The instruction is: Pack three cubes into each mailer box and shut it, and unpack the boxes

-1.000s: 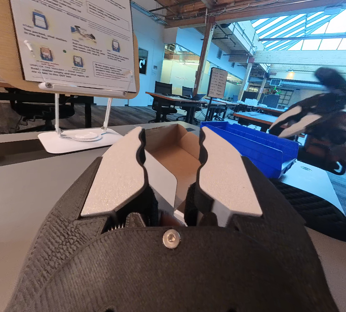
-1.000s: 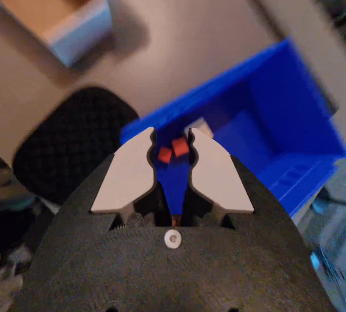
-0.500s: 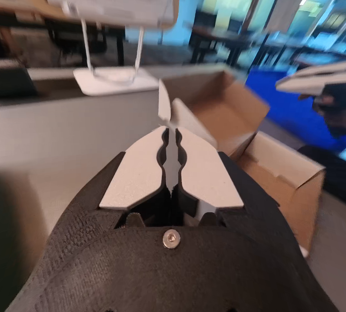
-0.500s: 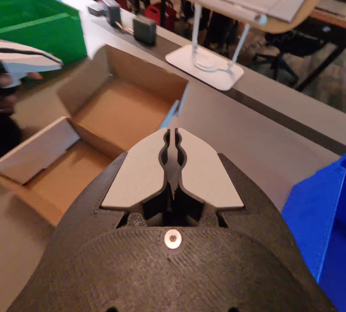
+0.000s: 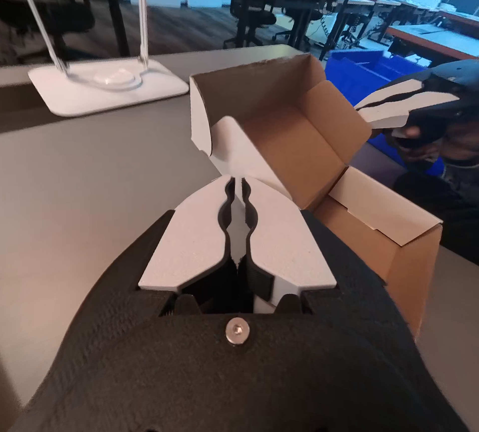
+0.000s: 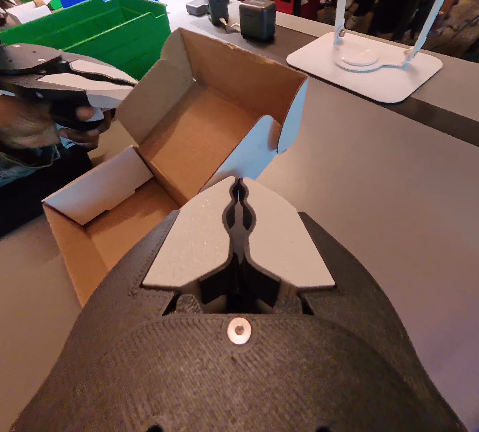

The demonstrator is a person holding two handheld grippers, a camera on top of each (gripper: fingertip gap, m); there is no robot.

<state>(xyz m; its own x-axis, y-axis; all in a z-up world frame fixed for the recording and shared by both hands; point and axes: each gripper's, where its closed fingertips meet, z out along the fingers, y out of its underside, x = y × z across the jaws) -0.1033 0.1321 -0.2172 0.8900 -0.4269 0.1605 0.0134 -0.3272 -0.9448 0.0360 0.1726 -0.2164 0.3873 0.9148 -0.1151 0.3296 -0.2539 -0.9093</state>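
Mailer box sits on the grey worktop between your two tools. It is open: lid tipped up and back, brown inside facing you, white outside. The front tray part lies low, with a white flap folded in along one side wall.

Left tool: fingers pressed nearly together, pinching the white side flap of the lid. The card runs down between the pads and shows clearly in the left wrist view.

Right tool: fingers drawn close, only a thin slit between them. The tips meet the lower edge of the lid's opposite white side flap, and a sliver of card seems to sit in the slit, so it reads as a pinch on that flap. The view is tight there.

Each tool shows in the other's camera, lying roughly level at its own end of the lid. Your hand is wrapped round the left tool's grip.

Blue bin stands behind the box on the right tool's side. Green bin stands behind it on the left tool's side. White stand base rests farther back on the worktop, well apart from the box. Two small dark blocks sit near the rear edge.
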